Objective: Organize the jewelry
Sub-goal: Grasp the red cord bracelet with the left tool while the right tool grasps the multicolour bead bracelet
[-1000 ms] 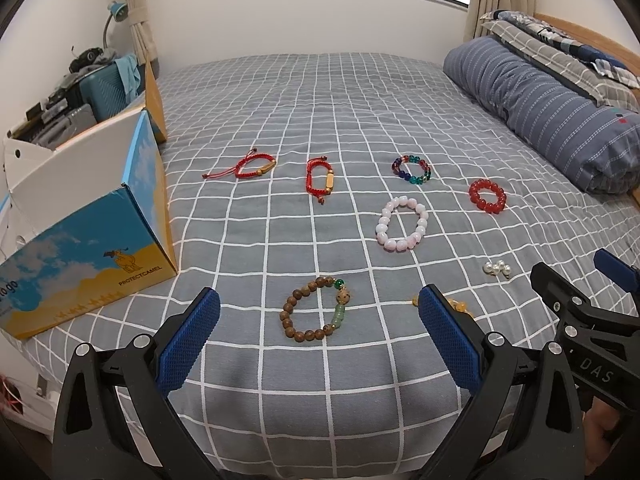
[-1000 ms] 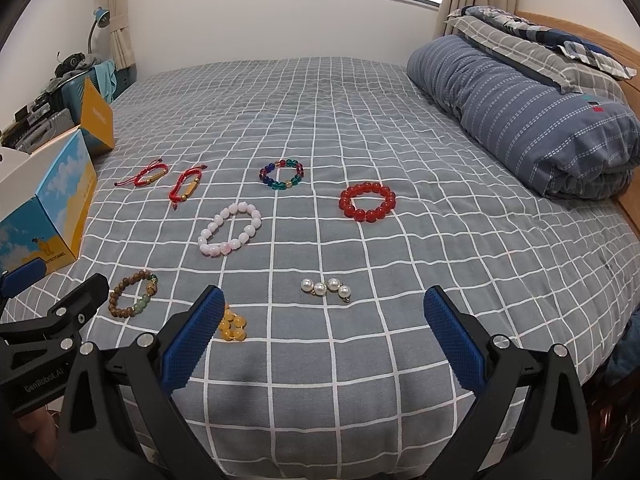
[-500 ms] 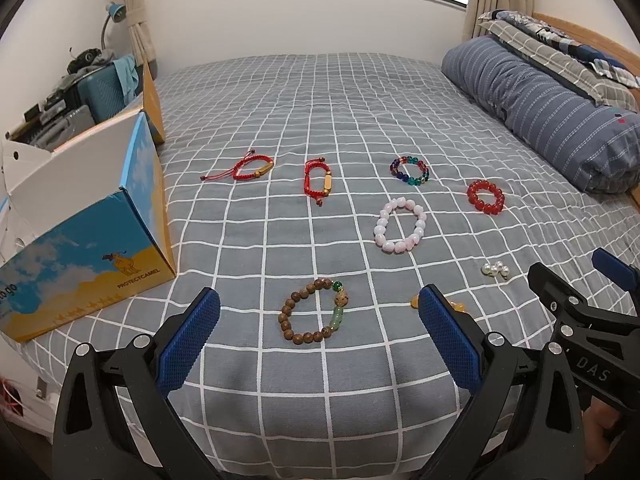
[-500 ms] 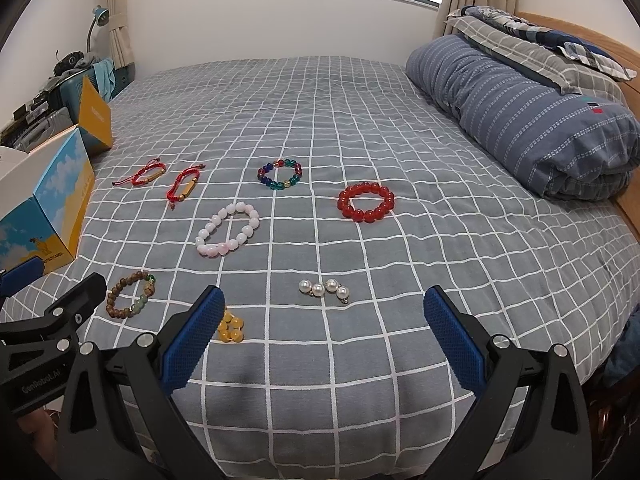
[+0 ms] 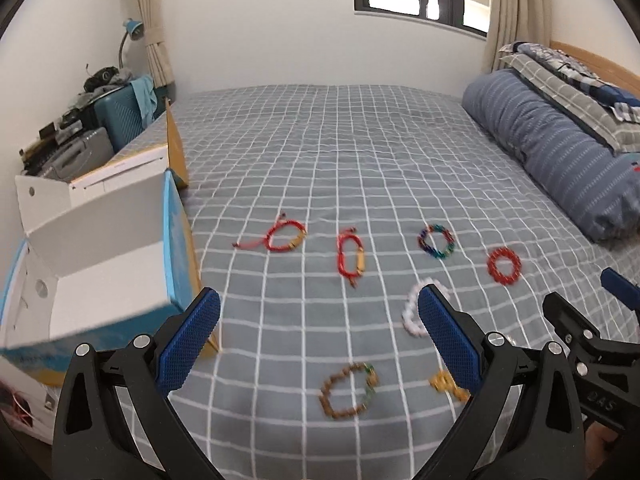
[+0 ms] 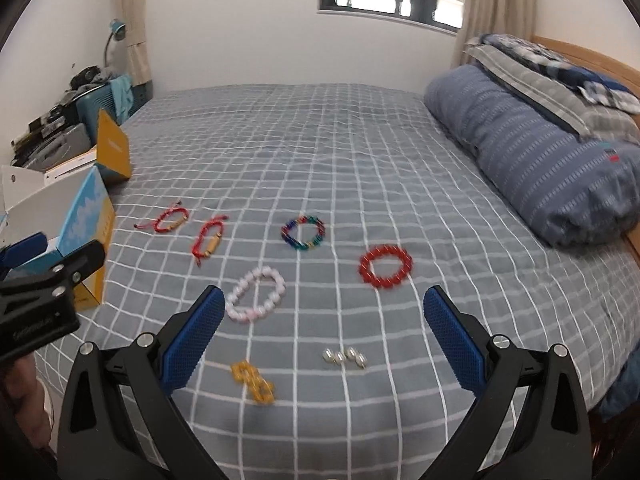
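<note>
Tongs (image 5: 318, 334) wide, over gridded bedspread (image 5: 360, 152)

6 bracelets (image 6: 256, 294), 2 cord bands (image 6: 210, 237) – 1 box (image 5: 120, 280)

Both the left gripper (image 5: 318, 336) and the right gripper (image 6: 320, 334) are black plastic frames with silver screws, blue textured pads (image 6: 191, 340) and faint lettering on their sides.
</note>
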{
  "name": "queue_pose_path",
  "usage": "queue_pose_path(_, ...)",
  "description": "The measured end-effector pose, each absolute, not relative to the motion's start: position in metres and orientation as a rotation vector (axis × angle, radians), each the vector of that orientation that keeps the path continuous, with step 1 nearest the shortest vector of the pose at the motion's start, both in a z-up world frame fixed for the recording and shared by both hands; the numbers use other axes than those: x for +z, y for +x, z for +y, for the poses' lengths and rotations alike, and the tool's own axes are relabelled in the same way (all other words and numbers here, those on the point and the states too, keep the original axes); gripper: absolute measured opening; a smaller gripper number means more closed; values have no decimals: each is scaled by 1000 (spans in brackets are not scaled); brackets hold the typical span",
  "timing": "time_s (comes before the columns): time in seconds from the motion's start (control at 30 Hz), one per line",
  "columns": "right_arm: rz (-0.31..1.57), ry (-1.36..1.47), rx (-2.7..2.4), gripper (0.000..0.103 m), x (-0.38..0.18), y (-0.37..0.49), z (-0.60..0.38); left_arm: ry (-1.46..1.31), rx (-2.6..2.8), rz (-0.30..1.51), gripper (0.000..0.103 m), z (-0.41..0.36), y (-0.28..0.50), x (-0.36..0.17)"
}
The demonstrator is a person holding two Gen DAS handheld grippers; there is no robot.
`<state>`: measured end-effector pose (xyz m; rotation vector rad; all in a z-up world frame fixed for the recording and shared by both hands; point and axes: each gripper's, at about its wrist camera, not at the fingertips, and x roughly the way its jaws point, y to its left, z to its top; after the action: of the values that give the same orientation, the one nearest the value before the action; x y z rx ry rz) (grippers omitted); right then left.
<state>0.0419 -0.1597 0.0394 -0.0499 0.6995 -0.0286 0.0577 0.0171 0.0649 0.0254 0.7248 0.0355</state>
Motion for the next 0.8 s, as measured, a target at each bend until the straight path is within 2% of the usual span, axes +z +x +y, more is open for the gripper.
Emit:
queue_pose_path(0.33, 738, -128, -16, 96, 36, 141, -137, 11, 87, 769, 97, 40, 146, 57)
queue_pose_path(0.8, 933, -29, 21, 96, -54, 242, -159, 28, 150, 909, 97, 62, 257, -25)
